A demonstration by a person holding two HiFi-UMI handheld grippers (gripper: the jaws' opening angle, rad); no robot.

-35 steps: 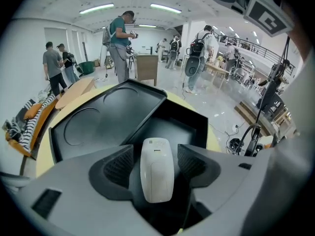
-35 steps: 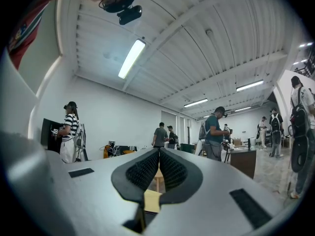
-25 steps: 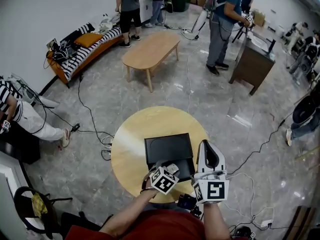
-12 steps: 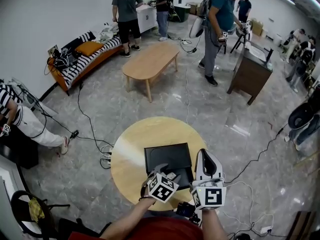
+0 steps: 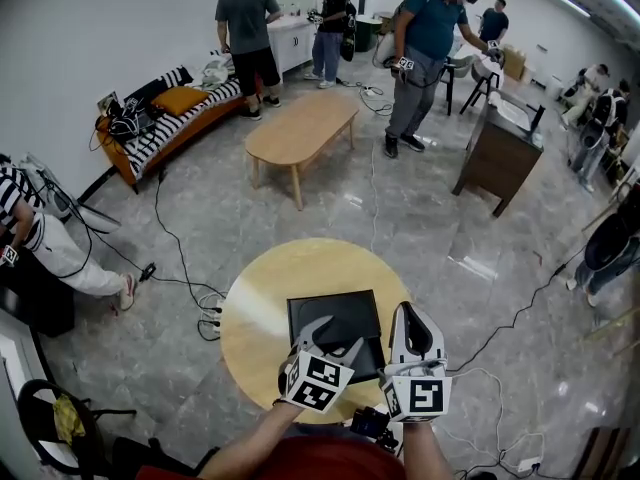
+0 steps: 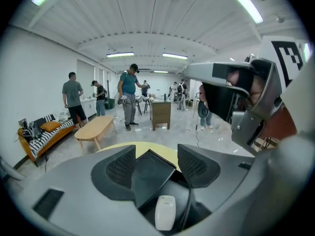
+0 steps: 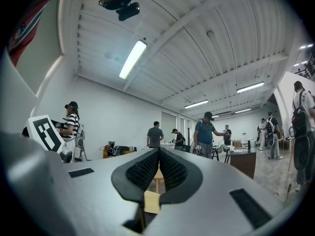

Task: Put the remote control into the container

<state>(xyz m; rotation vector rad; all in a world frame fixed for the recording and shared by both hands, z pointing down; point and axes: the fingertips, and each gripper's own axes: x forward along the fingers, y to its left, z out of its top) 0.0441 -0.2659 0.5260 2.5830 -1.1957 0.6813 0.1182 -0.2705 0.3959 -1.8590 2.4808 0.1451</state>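
Left gripper point(image 6: 150, 163) hangs over the black container point(image 6: 147, 177) on the round table point(image 5: 262, 288), jaws apart and empty. The white remote point(image 6: 165, 212) lies inside, right below them. Looks done, bar pulling away. Right gripper point(image 7: 158, 170) idles alongside, jaws pressed together on nothing. Count: one remote, one container, two grippers.

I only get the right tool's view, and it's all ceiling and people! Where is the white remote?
Observer: The remote lies in the black container, straight below the left tool.
Operator: Is that tool squeezing it?
Observer: No, its jaws stand apart above the remote and do not touch it.
Operator: What's the box sitting on?
Observer: A round wooden table.
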